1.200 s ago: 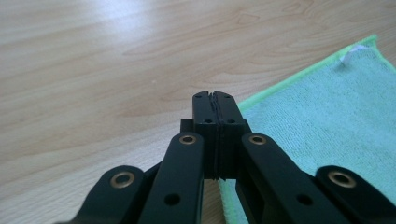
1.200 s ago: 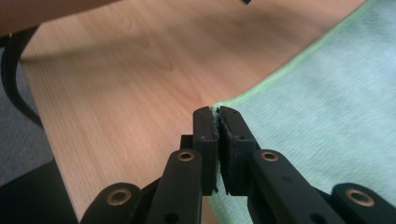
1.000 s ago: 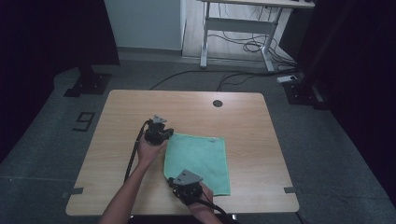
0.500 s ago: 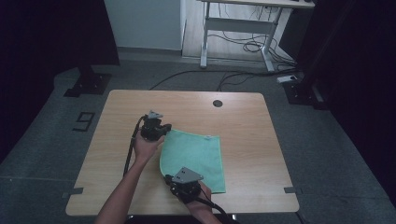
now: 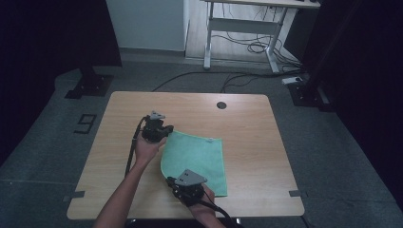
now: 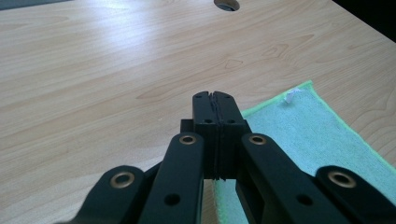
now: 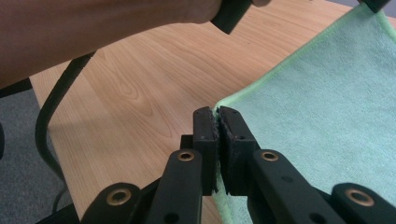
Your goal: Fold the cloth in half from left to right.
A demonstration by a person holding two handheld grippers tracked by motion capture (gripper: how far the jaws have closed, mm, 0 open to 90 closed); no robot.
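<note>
Both claws are clamped shut on corners of the green cloth (image 5: 197, 156): the left claw (image 5: 164, 134) on its far-left corner, the right claw (image 5: 177, 179) on its near-left corner. Since a second ago the cloth's left edge has slid left across the worktop (image 5: 266, 137). A small white tag (image 6: 292, 95) is unreadable.

Both tongs (image 5: 164, 134) (image 5: 172, 182) — clamped tight
</note>
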